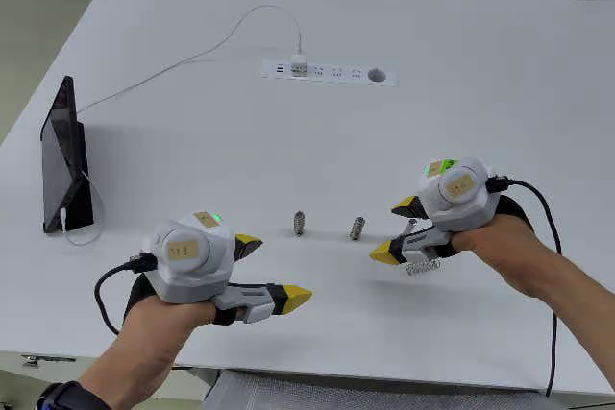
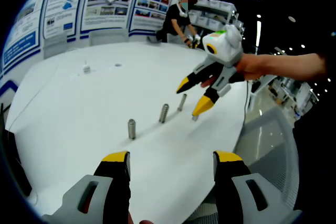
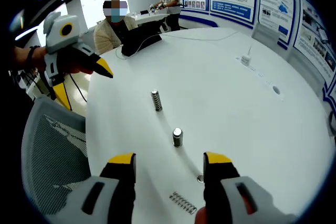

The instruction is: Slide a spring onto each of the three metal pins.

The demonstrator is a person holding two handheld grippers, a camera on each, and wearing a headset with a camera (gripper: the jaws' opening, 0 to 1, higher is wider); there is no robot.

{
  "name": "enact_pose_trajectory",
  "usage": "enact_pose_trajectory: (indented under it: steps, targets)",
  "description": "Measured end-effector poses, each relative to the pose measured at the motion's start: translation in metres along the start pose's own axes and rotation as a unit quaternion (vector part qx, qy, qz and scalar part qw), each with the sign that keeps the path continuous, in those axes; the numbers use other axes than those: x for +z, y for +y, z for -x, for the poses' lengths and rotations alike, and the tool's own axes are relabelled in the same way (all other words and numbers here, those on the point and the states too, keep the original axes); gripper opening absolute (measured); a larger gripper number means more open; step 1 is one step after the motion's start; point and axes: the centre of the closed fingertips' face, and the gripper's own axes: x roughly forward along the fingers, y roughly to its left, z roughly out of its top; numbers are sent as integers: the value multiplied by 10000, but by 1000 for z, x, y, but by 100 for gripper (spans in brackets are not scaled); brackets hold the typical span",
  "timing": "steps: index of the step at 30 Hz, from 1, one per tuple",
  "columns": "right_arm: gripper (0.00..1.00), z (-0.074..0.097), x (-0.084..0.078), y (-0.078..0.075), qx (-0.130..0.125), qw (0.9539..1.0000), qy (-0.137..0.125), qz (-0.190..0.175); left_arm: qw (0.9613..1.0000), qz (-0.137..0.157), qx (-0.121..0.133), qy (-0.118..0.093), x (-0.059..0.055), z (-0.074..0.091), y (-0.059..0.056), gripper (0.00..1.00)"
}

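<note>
right gripper point(image 1: 389, 231), jaws apart, hovers over the loose spring point(image 3: 182, 201), likely to grab it; left gripper point(image 1: 277, 266) idles, jaws apart.

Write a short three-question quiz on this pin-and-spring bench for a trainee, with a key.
1. True or false: the left gripper and the right gripper both have their jaws open.
2. How many metal pins stand on the table?
3. The loose spring lies: A) between the left gripper's jaws; B) on the table close to the right gripper; C) beside the left gripper.

Key: 1 true; 2 three; 3 B.
</note>
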Motion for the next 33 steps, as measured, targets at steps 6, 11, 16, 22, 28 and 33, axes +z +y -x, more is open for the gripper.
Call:
enact_pose_trajectory:
  steps: [6, 11, 16, 22, 28, 33]
  targets:
    - [55, 7, -3, 3, -63, 9997, -140, -213, 10000, -26, -11, 14, 0, 0, -2, 65]
    - [56, 11, -7, 5, -90, 9988, -266, -413, 10000, -36, -30, 6, 1, 0, -5, 65]
    - [57, 15, -14, 8, -138, 9974, -343, -621, 10000, -24, -42, -1, 1, -1, -6, 65]
    - [57, 20, -25, 13, -224, 9946, -454, -909, 10000, -17, -73, 13, 2, -3, -9, 65]
    - [59, 26, -35, 18, -305, 9907, -578, -1193, 9999, -22, -103, 29, 3, -4, -11, 65]
    - [62, 32, -40, 19, -416, 9864, -744, -1406, 9999, -46, -125, 50, 3, -7, -12, 65]
